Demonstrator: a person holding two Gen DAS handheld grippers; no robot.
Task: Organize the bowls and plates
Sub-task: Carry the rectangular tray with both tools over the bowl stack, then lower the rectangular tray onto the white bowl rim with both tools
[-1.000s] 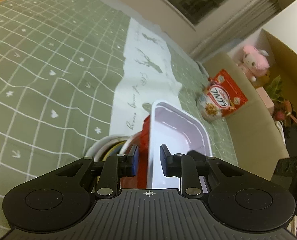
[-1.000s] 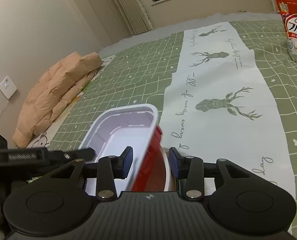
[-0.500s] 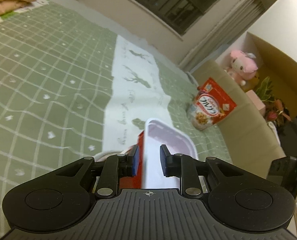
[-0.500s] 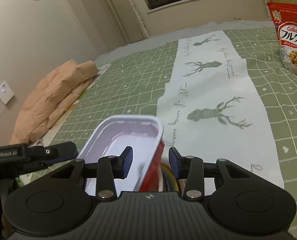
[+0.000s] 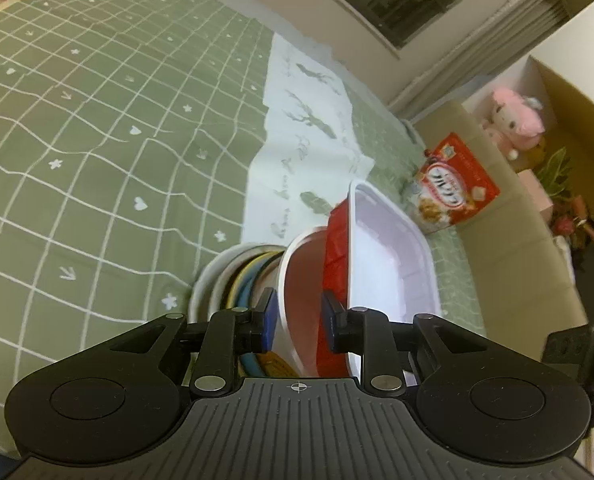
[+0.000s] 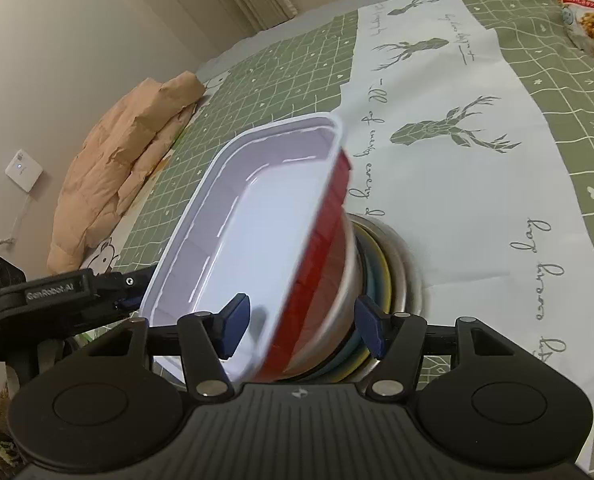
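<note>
The right gripper (image 6: 301,330) is opening off the red tray (image 6: 317,272) at lower centre, now tilted on the nested bowls (image 6: 381,264), the left gripper (image 5: 299,320) also easing open around its rim; levelling remains.

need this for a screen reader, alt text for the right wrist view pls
A rectangular red plastic tray with a white inside tilts on a stack of round bowls and plates between the opening jaws of the right gripper, whose pads do not press it. Beneath lies a green checked cloth with a white deer-print runner.
</note>
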